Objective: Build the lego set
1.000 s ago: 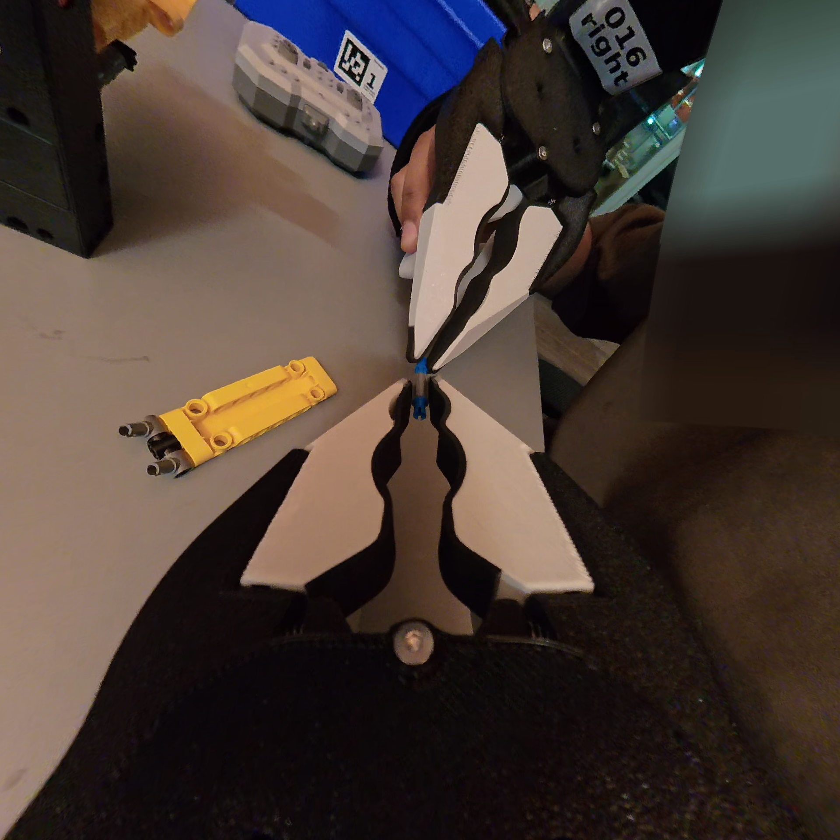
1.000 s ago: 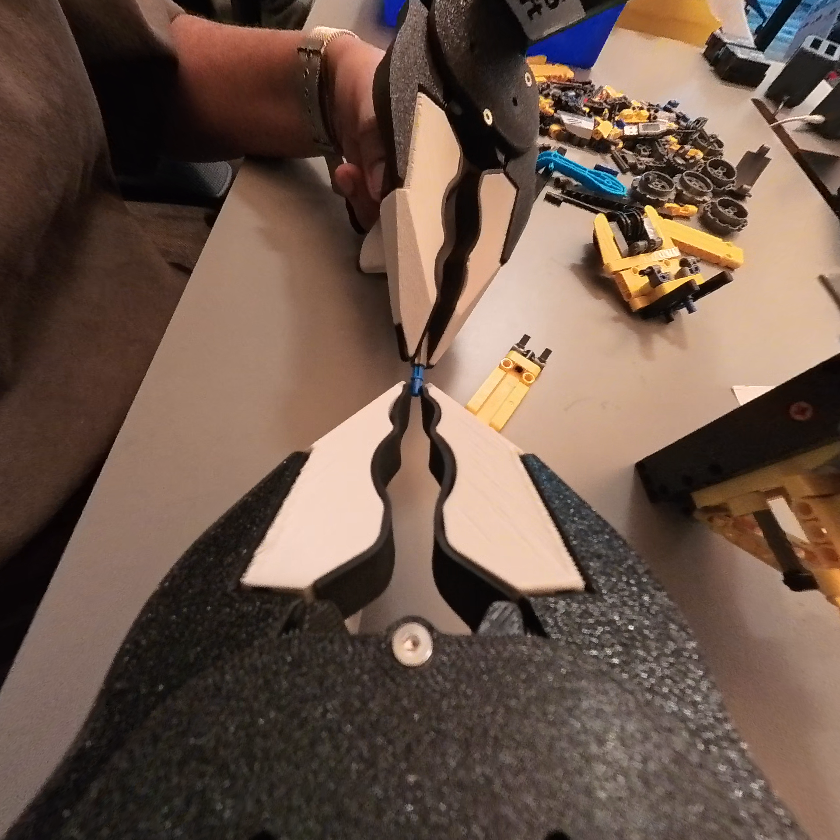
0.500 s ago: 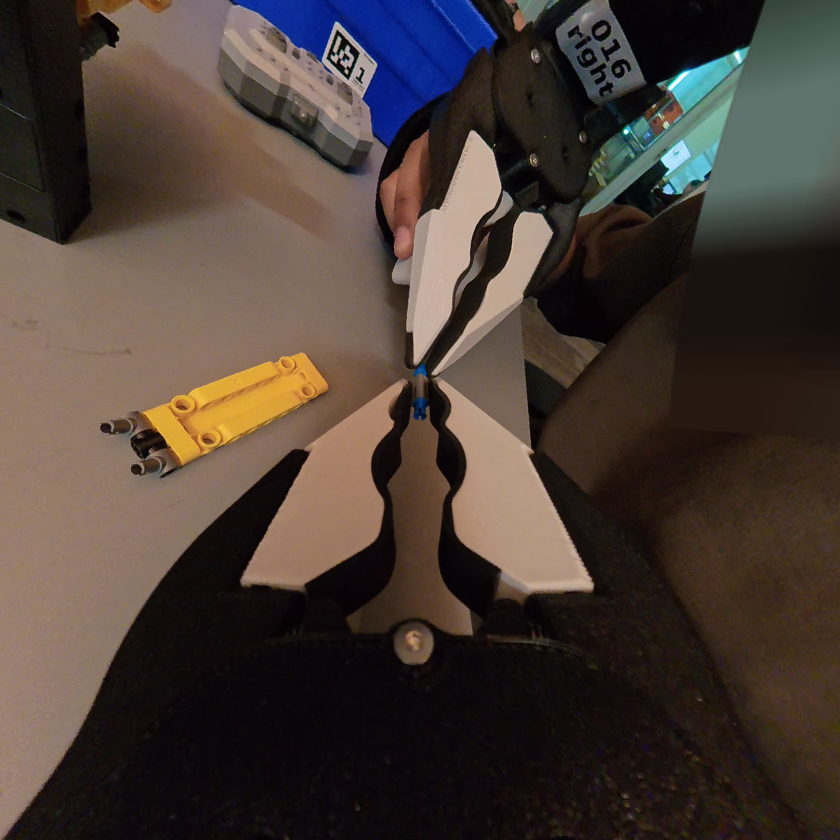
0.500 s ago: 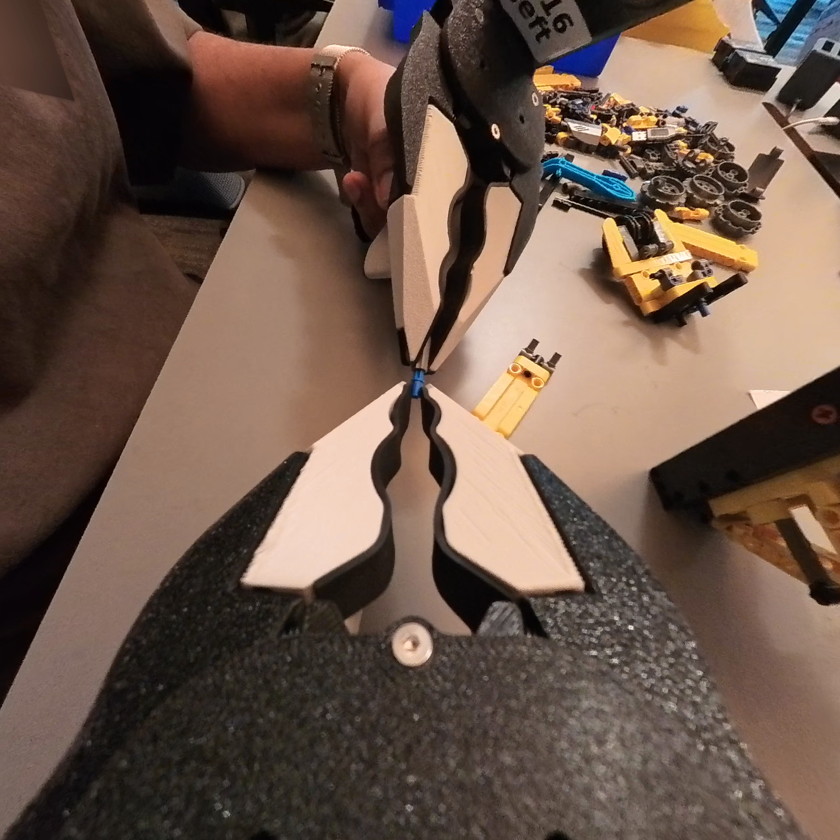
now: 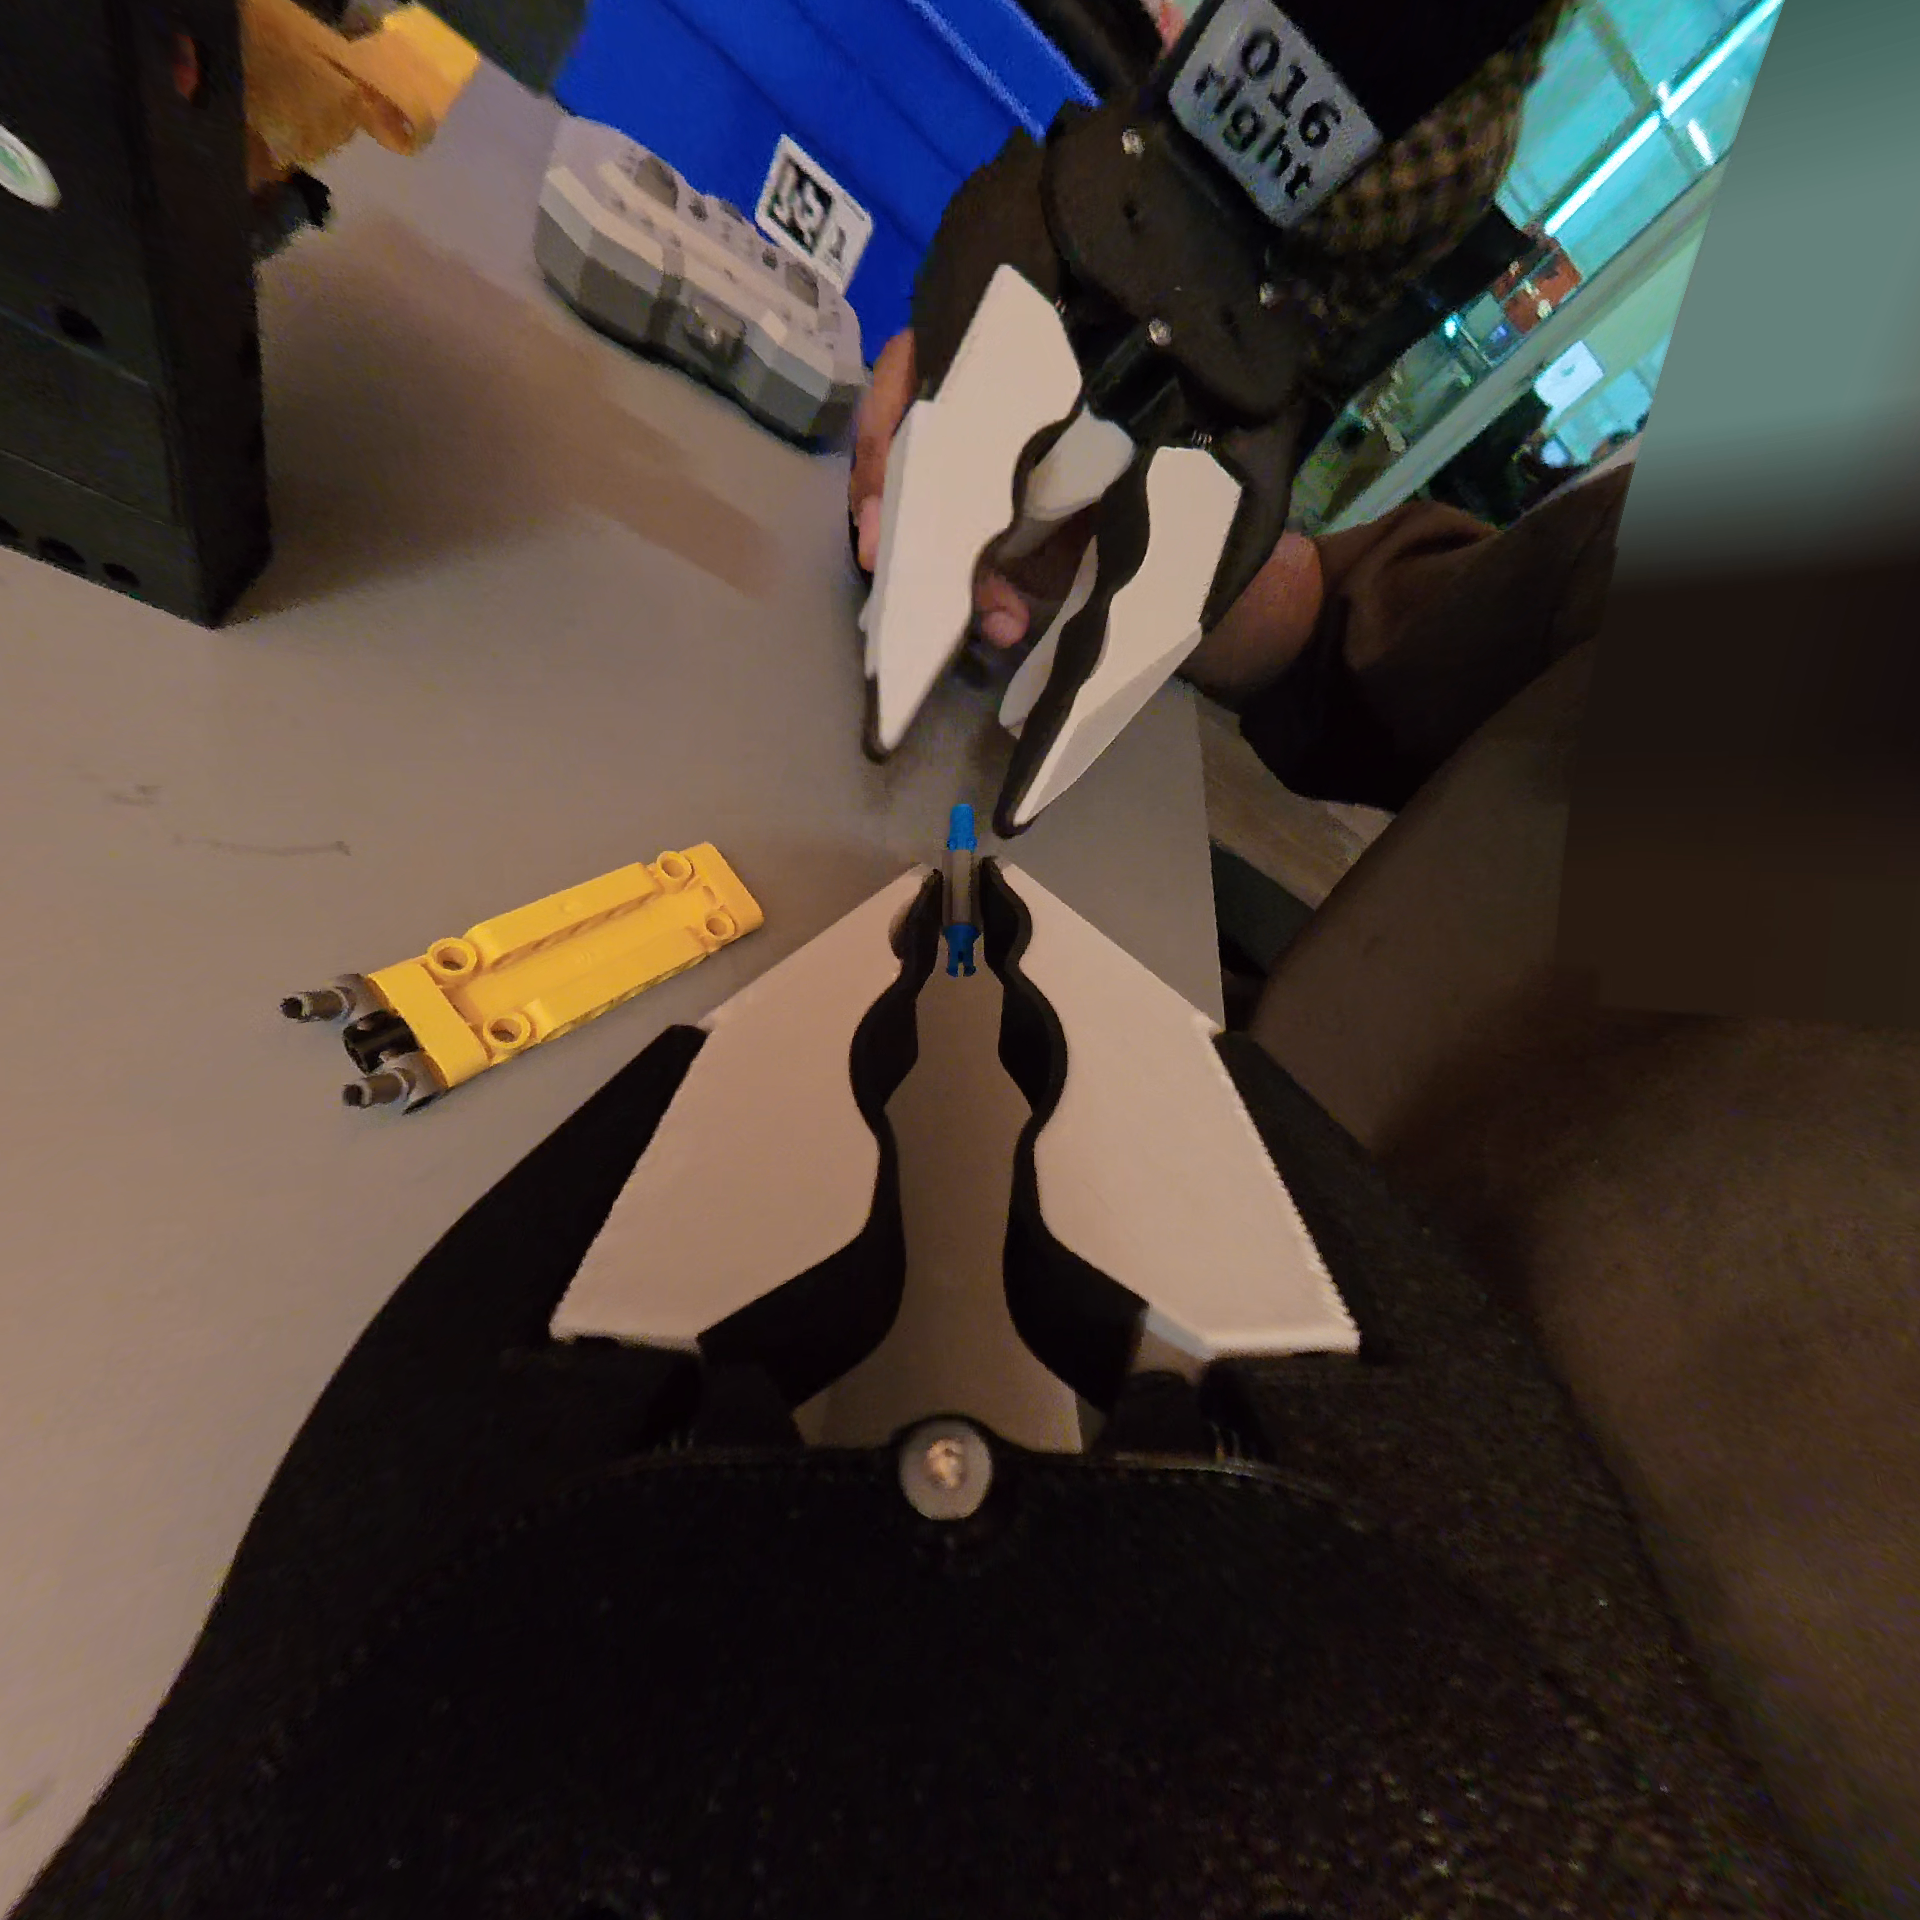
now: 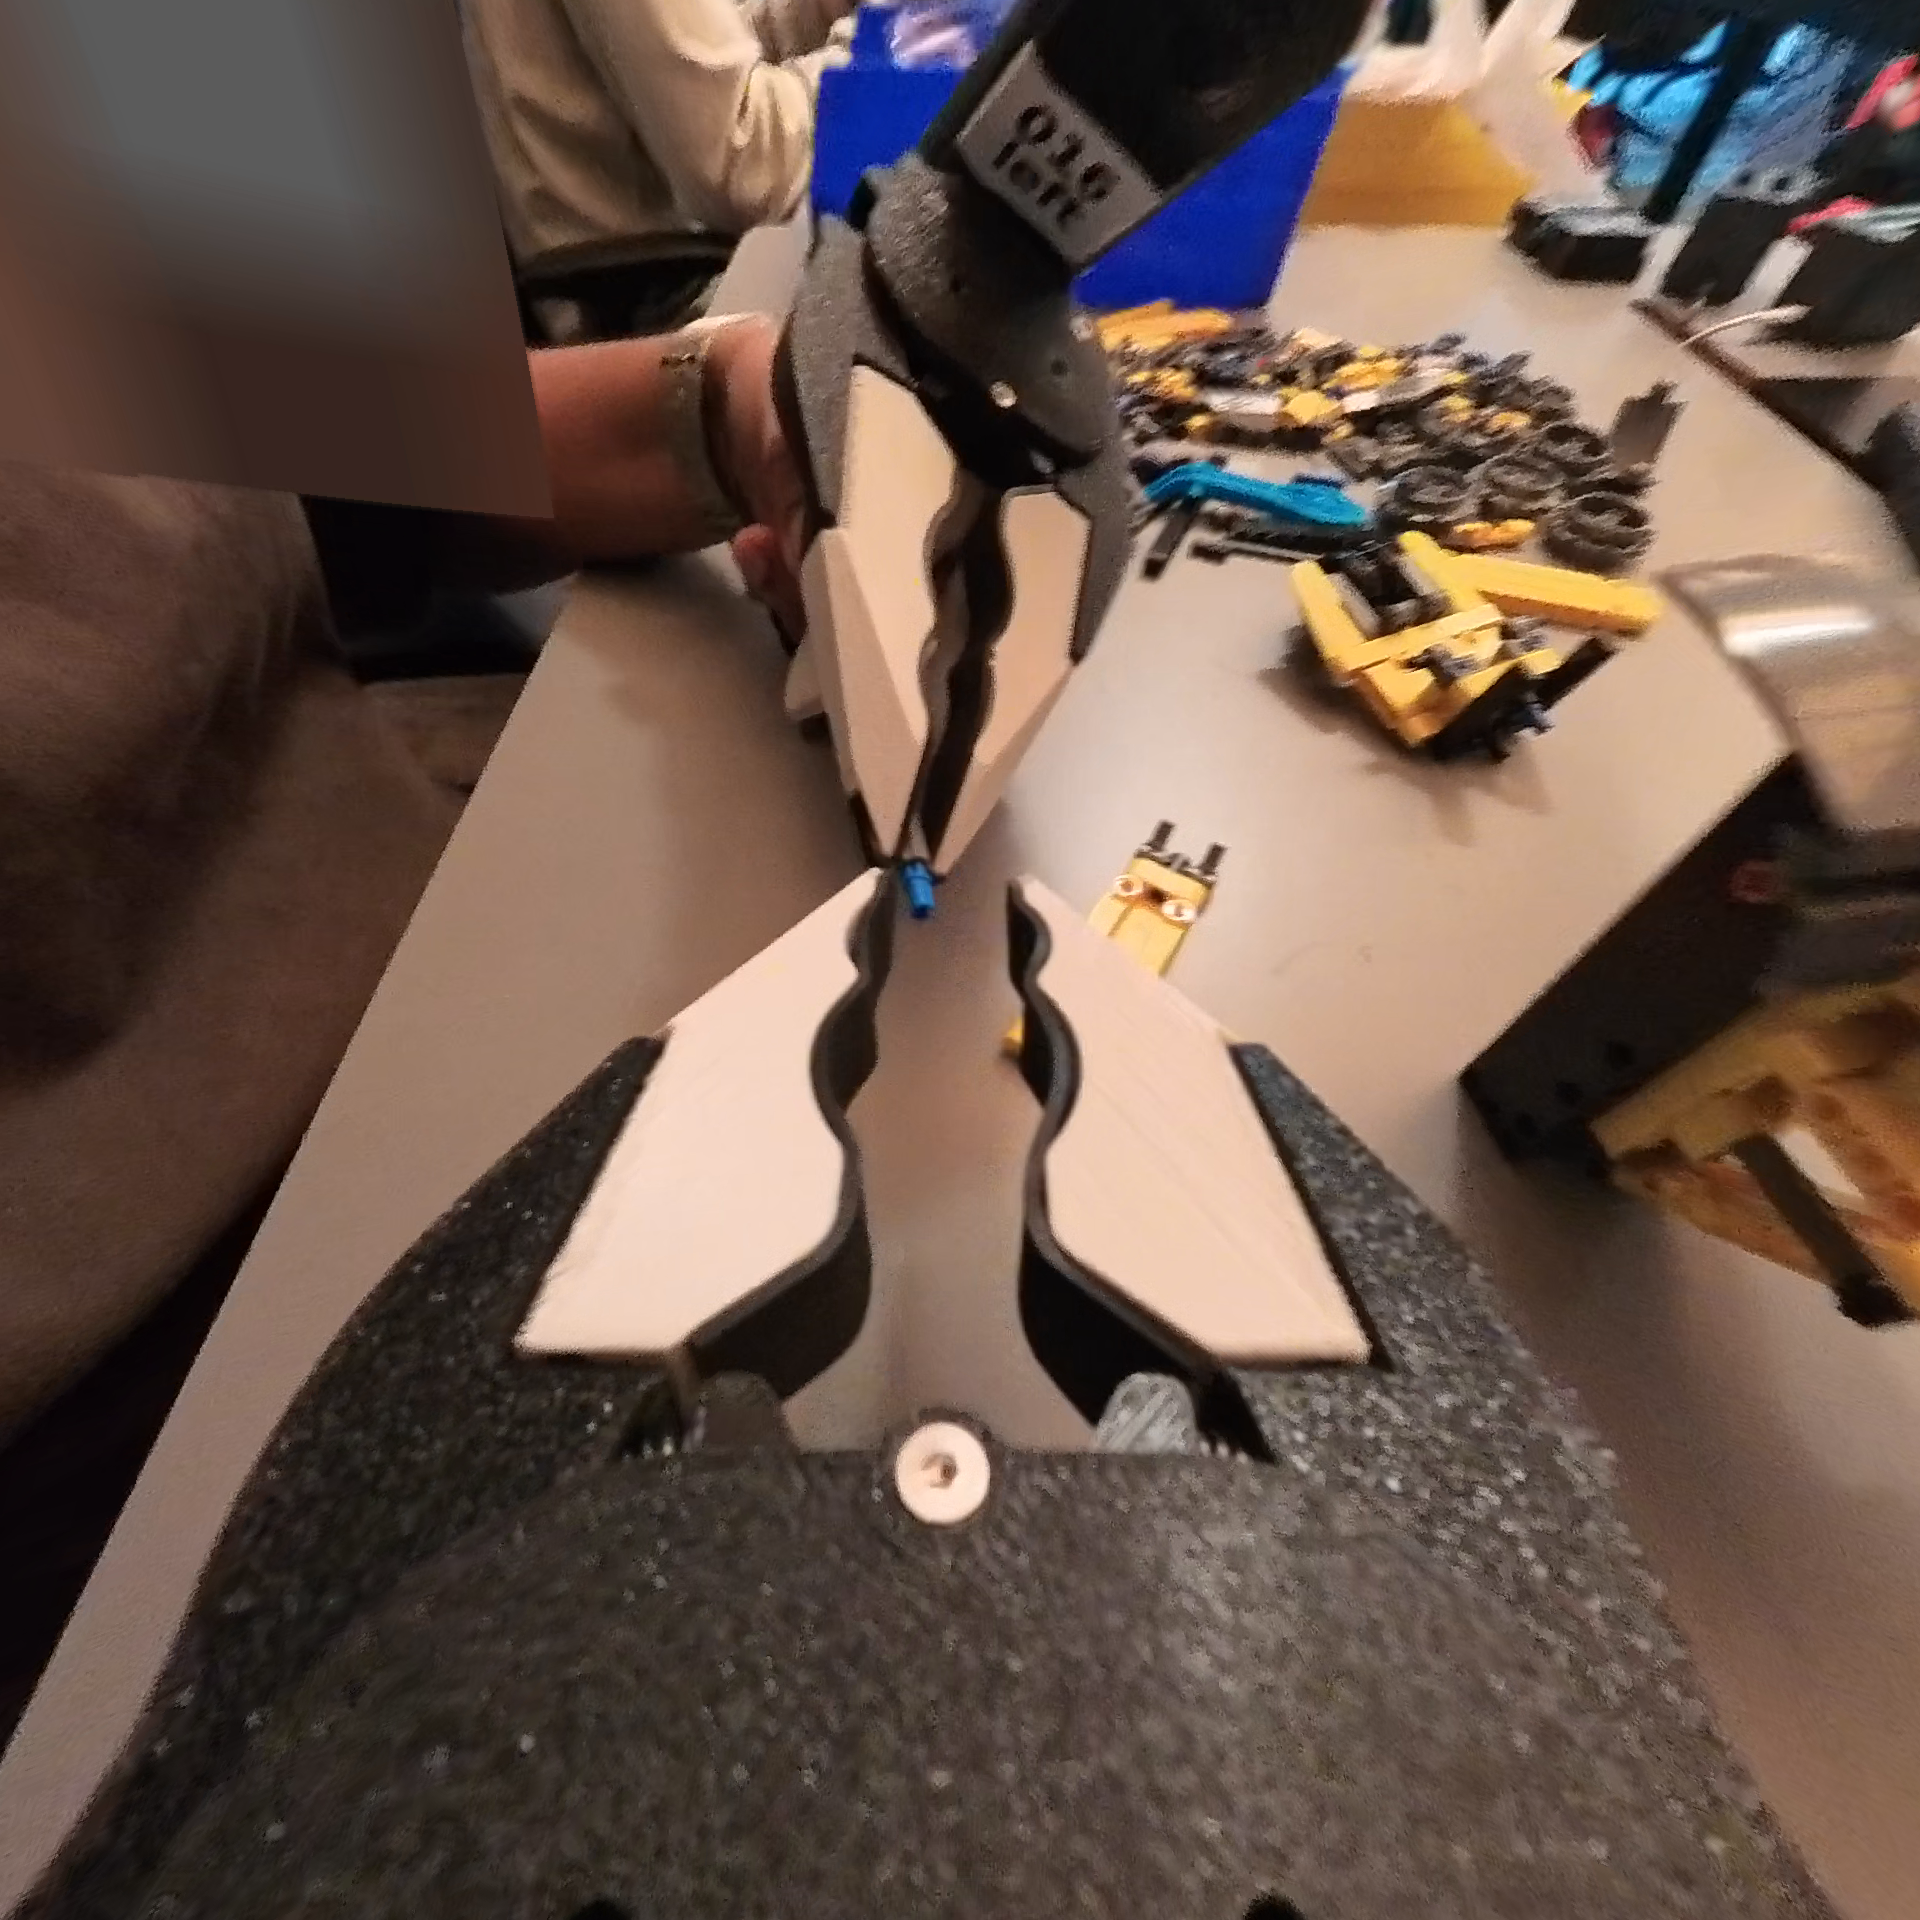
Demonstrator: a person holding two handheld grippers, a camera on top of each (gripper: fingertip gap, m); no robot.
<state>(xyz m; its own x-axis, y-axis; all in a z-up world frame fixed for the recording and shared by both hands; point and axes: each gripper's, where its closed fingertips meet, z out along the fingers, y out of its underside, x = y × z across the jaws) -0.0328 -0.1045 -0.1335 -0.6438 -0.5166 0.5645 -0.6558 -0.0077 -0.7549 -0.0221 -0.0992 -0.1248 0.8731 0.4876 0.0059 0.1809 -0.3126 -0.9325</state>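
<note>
My left gripper (image 5: 961, 885) is shut on a small blue pin in a grey sleeve (image 5: 961, 831), held above the grey table (image 5: 416, 675). My right gripper (image 6: 948, 888) is open and empty, its left finger close beside the pin (image 6: 917, 890). In the left wrist view the right gripper (image 5: 945, 787) hovers just beyond the pin's blue tip, jaws apart. In the right wrist view the left gripper (image 6: 906, 847) points down at me. A yellow panel with pins at one end (image 5: 561, 961) lies flat on the table left of the left gripper; it also shows in the right wrist view (image 6: 1158, 914).
A grey battery box (image 5: 696, 291) and a blue bin (image 5: 831, 114) stand at the back. A black block (image 5: 114, 312) holding a yellow assembly (image 6: 1714, 1122) stands nearby. A yellow part-built model (image 6: 1434, 655) and a pile of loose parts (image 6: 1351, 416) lie farther off. The table edge and a person's body are close. My left and right fingertips are right by each other.
My right gripper has opened, let go of the pin and drawn back a little. My left gripper still holds the pin, whose blue tip now shows free.
</note>
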